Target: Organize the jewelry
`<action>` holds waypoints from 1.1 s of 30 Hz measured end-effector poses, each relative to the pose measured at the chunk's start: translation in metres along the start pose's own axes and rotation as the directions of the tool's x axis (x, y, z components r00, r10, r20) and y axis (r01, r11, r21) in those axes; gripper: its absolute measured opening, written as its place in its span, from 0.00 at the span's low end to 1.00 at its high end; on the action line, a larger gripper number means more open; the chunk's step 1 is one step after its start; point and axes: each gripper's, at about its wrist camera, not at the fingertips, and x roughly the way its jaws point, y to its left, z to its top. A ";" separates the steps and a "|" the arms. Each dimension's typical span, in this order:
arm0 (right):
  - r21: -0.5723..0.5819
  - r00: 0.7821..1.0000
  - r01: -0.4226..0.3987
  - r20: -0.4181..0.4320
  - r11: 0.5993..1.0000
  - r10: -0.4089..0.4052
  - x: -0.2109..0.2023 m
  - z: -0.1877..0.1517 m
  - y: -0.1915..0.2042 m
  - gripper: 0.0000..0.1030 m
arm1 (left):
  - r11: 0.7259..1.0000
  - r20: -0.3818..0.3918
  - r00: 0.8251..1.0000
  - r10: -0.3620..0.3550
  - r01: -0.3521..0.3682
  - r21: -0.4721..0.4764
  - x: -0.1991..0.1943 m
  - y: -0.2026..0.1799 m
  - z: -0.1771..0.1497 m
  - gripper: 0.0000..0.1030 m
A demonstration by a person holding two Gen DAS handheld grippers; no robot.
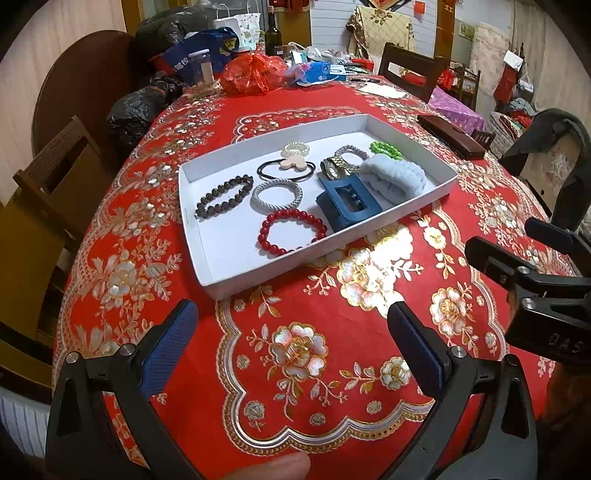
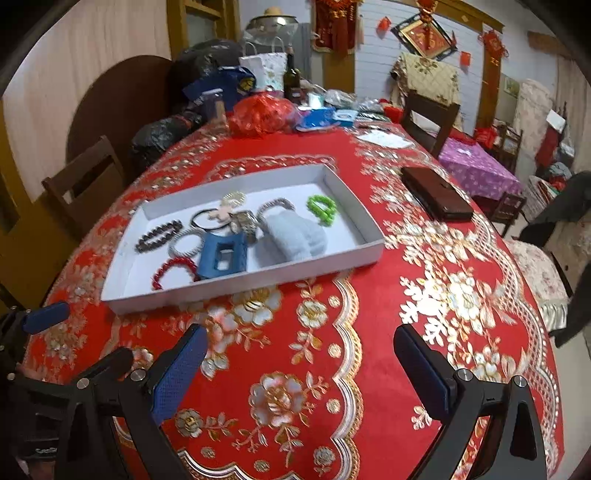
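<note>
A white tray (image 1: 207, 258) sits on the red flowered tablecloth; it also shows in the right wrist view (image 2: 369, 254). In it lie a red bead bracelet (image 1: 293, 232), a dark bead bracelet (image 1: 223, 195), a grey hair tie (image 1: 277, 192), a blue claw clip (image 1: 349, 201), a gold watch (image 1: 336, 166), a pale blue scrunchie (image 1: 397, 177), a green hair tie (image 1: 386, 149) and a black hair tie with a beige charm (image 1: 291, 164). My left gripper (image 1: 291, 336) is open and empty, in front of the tray. My right gripper (image 2: 301, 354) is open and empty, also short of the tray.
A dark brown case (image 1: 452, 136) lies right of the tray. Bags, a bottle (image 1: 273, 35) and a red plastic bag (image 1: 255, 74) crowd the far end. Wooden chairs (image 1: 48, 192) stand at the left and far right. The right gripper shows at the left view's right edge (image 1: 524, 266).
</note>
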 end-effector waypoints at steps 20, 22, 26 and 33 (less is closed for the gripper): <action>0.013 0.999 0.014 -0.043 1.000 -0.014 0.010 -0.002 -0.005 0.97 | 1.000 -0.018 1.000 0.008 -0.008 -0.005 0.006 -0.005 0.002 1.00; 0.012 0.999 0.016 -0.043 1.000 -0.015 0.010 -0.002 -0.006 0.97 | 1.000 -0.017 1.000 0.008 -0.008 -0.003 0.006 -0.005 0.002 1.00; 0.016 0.999 0.018 -0.045 1.000 -0.017 0.011 -0.002 -0.007 0.97 | 1.000 -0.019 1.000 0.008 -0.008 -0.006 0.007 -0.006 0.002 1.00; 0.007 0.999 0.021 -0.048 1.000 -0.020 0.012 -0.003 -0.004 0.97 | 1.000 -0.030 1.000 0.007 -0.007 -0.009 0.010 -0.006 0.001 1.00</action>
